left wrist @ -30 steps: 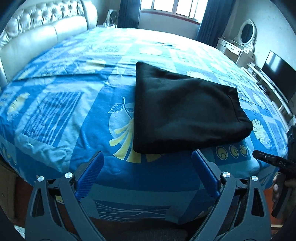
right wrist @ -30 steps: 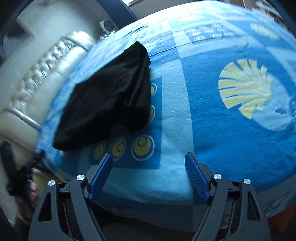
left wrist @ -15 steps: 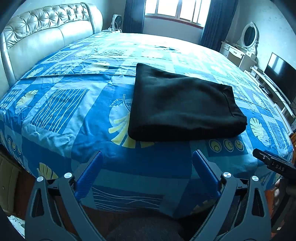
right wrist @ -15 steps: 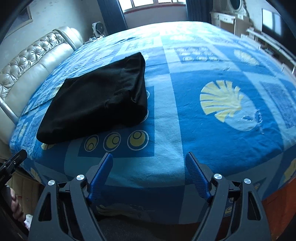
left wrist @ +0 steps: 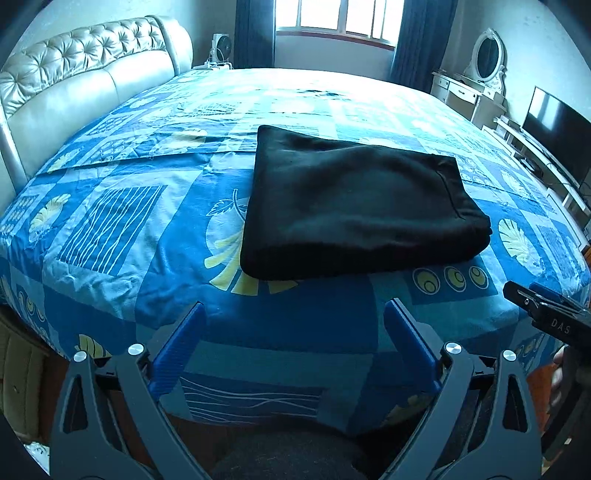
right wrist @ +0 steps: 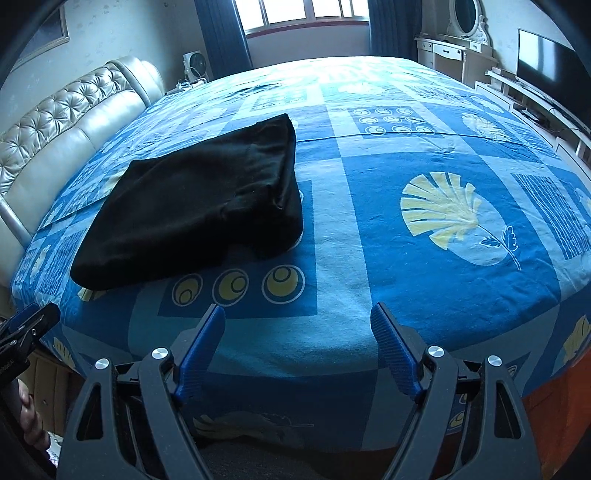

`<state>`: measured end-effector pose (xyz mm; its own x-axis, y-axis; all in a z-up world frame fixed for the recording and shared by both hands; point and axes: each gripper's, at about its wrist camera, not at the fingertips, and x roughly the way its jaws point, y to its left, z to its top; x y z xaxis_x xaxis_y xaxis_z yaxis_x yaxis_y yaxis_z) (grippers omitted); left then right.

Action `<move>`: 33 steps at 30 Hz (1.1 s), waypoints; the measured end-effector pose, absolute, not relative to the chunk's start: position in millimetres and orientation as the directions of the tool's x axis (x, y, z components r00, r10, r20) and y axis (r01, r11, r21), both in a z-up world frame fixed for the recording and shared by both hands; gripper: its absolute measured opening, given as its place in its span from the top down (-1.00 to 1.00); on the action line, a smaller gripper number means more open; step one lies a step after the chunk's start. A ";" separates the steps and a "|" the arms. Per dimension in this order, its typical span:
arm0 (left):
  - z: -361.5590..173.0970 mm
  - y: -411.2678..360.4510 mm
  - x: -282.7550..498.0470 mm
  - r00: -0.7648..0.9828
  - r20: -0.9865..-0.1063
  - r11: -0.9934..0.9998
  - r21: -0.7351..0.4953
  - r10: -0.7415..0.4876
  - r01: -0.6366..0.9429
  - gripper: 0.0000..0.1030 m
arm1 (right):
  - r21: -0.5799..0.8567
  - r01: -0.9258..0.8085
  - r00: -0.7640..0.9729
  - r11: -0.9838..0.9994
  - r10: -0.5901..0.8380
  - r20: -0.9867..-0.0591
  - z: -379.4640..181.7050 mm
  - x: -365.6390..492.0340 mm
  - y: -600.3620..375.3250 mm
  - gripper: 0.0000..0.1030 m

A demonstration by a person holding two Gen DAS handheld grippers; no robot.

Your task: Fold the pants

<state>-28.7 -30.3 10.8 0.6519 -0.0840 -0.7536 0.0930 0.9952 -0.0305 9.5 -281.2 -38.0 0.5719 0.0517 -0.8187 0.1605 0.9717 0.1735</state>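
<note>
Only the right wrist view shows the pants (right wrist: pixel 199 206) with bunched side layers.

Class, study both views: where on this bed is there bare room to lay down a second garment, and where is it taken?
Taken: the folded black pants fill the middle near the front edge. Free: the bedspread right of the pants, around the yellow shell print; the striped patch between pants and headboard; and the far stretch toward the window.

You can read just one marking: the pale letters "DAS" on the black body of your right gripper (left wrist: pixel 550 314), at the left wrist view's right edge.
</note>
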 end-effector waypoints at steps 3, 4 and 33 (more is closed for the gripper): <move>11.3 -33.3 -29.9 0.659 -0.748 0.995 -0.012 -0.077 0.102 -0.88 | 0.174 0.161 0.572 0.971 0.052 -0.818 -38.7 9.6 -280.9 -0.56; 11.8 -33.9 -30.2 0.662 -0.746 0.995 -0.010 -0.077 0.104 -0.88 | 0.174 0.158 0.570 0.972 0.054 -0.820 -39.1 9.8 -280.5 -0.56; 17.7 -35.0 -32.0 0.688 -0.725 0.997 0.016 -0.042 0.077 -0.88 | 0.158 0.139 0.550 0.978 0.057 -0.833 -43.5 9.0 -271.7 -0.56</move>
